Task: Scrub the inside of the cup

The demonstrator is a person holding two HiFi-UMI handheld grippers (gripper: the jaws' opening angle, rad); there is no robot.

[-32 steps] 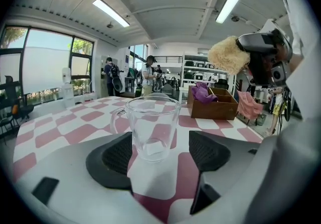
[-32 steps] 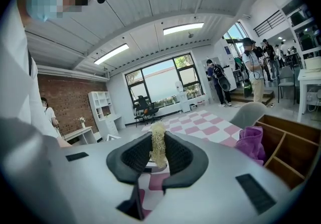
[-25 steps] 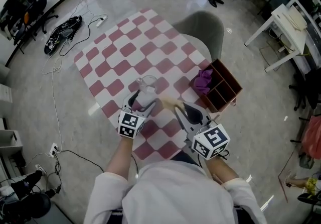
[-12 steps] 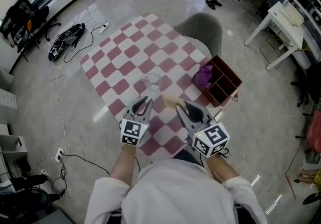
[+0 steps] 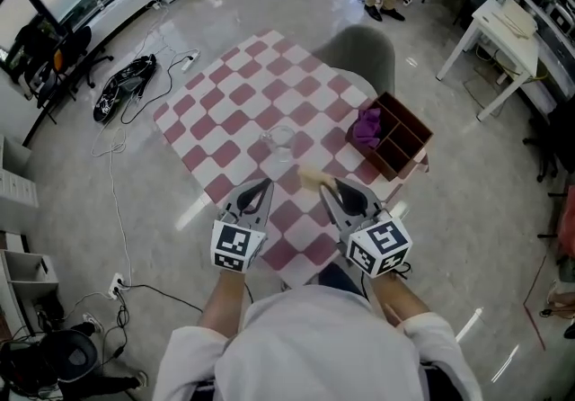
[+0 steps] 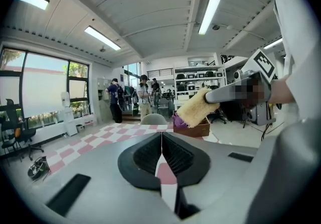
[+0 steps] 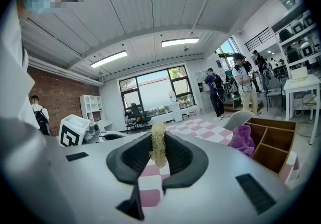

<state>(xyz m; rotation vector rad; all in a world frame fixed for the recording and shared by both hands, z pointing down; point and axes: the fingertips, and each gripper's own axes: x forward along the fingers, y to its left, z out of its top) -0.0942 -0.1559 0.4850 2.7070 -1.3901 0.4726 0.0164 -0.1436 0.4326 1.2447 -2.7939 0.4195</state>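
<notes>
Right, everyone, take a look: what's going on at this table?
A person works with two hand-held grippers over a checked table. The right gripper is shut on a yellow sponge. The left gripper is empty; its jaws have just closed on nothing. The clear cup stands upright on the table ahead of both, touched by neither.

Transparent, glossy cup (image 5: 280, 140); glass or plastic, cannot tell. Yellow sponge (image 7: 158, 150) — coarse, fibrous, matt. Checked table cover (image 5: 225, 93): smooth, faint sheen. Brown wooden box (image 5: 402, 149), matt; purple cloth (image 5: 363, 133) in it, soft, crumpled. Left gripper (image 6: 161, 134) and right gripper (image 5: 328, 185) — grey matt plastic shells, black ribbed pads (image 6: 148, 155). Floor (image 5: 467, 192): pale, polished, reflective.
</notes>
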